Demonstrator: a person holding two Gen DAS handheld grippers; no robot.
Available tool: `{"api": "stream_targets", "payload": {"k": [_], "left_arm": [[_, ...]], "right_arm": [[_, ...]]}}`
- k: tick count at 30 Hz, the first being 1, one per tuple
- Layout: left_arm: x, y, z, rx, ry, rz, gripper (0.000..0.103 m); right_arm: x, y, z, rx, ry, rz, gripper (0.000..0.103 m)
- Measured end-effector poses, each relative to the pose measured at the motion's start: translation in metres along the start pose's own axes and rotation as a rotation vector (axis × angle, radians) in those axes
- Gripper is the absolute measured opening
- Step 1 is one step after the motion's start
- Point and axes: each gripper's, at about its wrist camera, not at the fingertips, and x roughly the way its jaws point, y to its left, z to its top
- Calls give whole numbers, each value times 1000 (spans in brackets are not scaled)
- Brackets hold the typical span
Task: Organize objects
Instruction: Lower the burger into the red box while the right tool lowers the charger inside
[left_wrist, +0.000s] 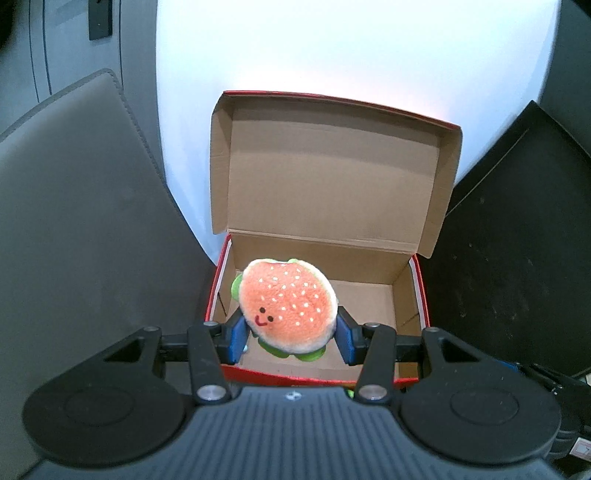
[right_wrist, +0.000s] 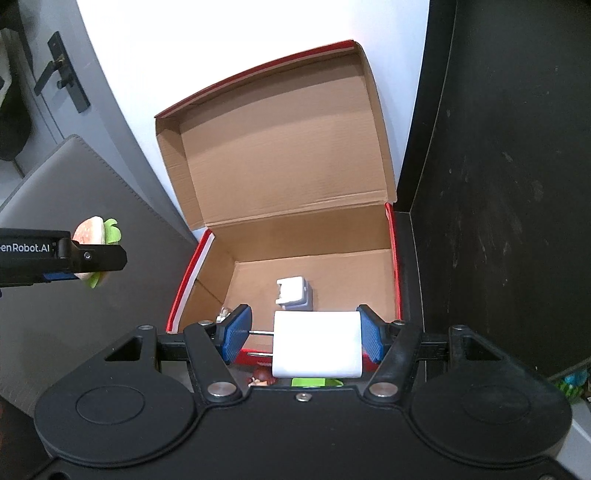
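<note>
1. Between the blue pads of our left gripper (left_wrist: 291, 338) sits the burger toy (left_wrist: 288, 308), a plush with a smiling face and green felt edges; the jaws are pinching it from both sides. In the left wrist view it hangs in front of the open mouth of the box (left_wrist: 421, 288), but the right wrist view shows this gripper (right_wrist: 79, 258) and the burger toy (right_wrist: 94, 230) well off to the left of the box, so we judge it is not yet over the opening.
2. Our right gripper (right_wrist: 303, 334) carries a white charger (right_wrist: 317, 345) with its two metal prongs pointing toward the left pad. The charger touches the right pad, and only the prongs reach toward the left one; whether the jaws truly clamp it we cannot tell for sure, though it looks held. It hovers above the near wall of the box.
3. Inside the box (right_wrist: 397, 258), on the cardboard floor, a smaller white plug (right_wrist: 293, 293) already lies. Some small item shows in the near left corner, too hidden to name.
4. The step in hand, as we judge it, is dropping both items into the box. The next move calls for carrying each gripper over the opening, lowering, then spreading the jaws.
5. Both grippers point forward and downward at the box, whose lid (right_wrist: 280, 147) stands open at the back, leaning toward the white wall.
</note>
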Motion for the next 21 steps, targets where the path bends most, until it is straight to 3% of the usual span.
{"api": "stream_targets", "payload": {"k": [21], "left_arm": [[66, 6, 28, -28, 40, 4, 47]], "right_arm": [[52, -18, 37, 30, -3, -17, 61]]}}
